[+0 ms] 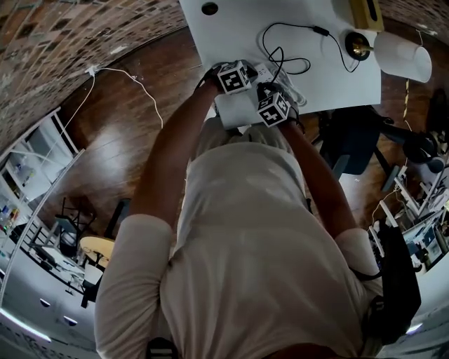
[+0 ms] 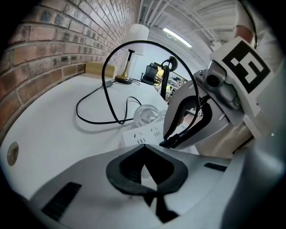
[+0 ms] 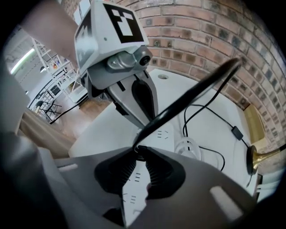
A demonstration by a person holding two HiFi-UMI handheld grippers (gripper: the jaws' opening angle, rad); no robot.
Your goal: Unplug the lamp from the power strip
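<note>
two grippers, both tipped down over one white power strip [image 3: 165,133]. right gripper [image 3: 136,154]: jaws pinching the one black cord [image 3: 192,91] at its plug end, right at the strip; can't tell if the plug is seated. left gripper [image 2: 145,150]: jaws pressed together, nothing in them, just beside the right one. one coil of white cable [image 2: 145,114] next to the strip. black cord loops off past one inline switch [image 3: 237,133] to one lamp [image 1: 400,57], brass base, white shade, standing at the far table end. one white table [image 1: 231,28], one round hole [image 1: 209,8] in it. brick wall [image 2: 53,49] alongside, wood floor [image 1: 126,133] below.
</note>
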